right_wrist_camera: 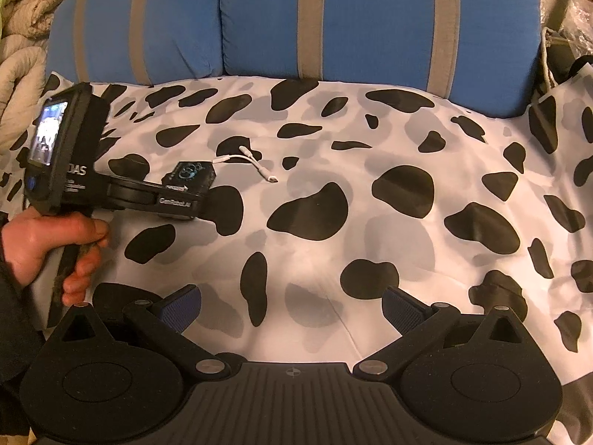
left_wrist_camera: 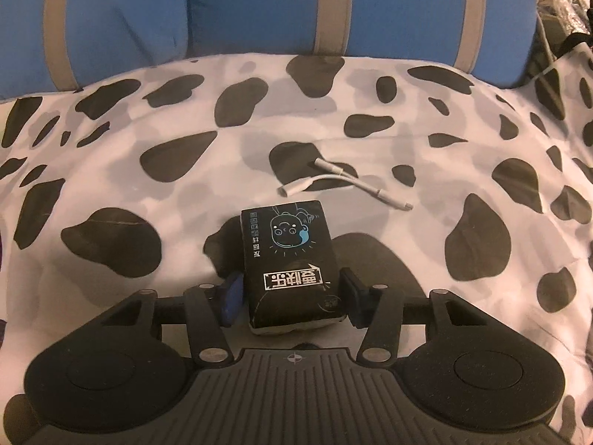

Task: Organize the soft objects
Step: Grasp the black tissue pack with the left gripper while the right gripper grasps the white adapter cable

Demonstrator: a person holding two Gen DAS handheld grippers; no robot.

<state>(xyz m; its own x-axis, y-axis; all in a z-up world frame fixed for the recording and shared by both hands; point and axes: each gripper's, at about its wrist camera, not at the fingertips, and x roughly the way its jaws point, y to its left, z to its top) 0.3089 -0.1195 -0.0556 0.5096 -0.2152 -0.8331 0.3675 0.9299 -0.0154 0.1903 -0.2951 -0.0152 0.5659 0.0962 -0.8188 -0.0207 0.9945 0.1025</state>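
Observation:
A black tissue pack point(left_wrist_camera: 291, 259) with a blue cartoon face and white lettering lies on the cow-print bedsheet point(left_wrist_camera: 148, 193). My left gripper point(left_wrist_camera: 294, 296) is shut on its near end, and both blue pads press its sides. The right wrist view shows the same pack point(right_wrist_camera: 191, 174) at the middle left. There it sits in the left gripper point(right_wrist_camera: 189, 187), which a person's hand point(right_wrist_camera: 48, 244) holds by the handle. My right gripper point(right_wrist_camera: 292, 306) hangs open over bare sheet, well short of the pack, with nothing between its fingers.
A white Y-shaped cable adapter point(left_wrist_camera: 344, 181) point(right_wrist_camera: 252, 165) lies just beyond the pack. Blue pillows with grey stripes point(left_wrist_camera: 259, 7) point(right_wrist_camera: 370, 18) line the far edge. A beige quilt point(right_wrist_camera: 22, 37) is bunched at the far left. Bags and a cord point(left_wrist_camera: 567, 11) sit at the right.

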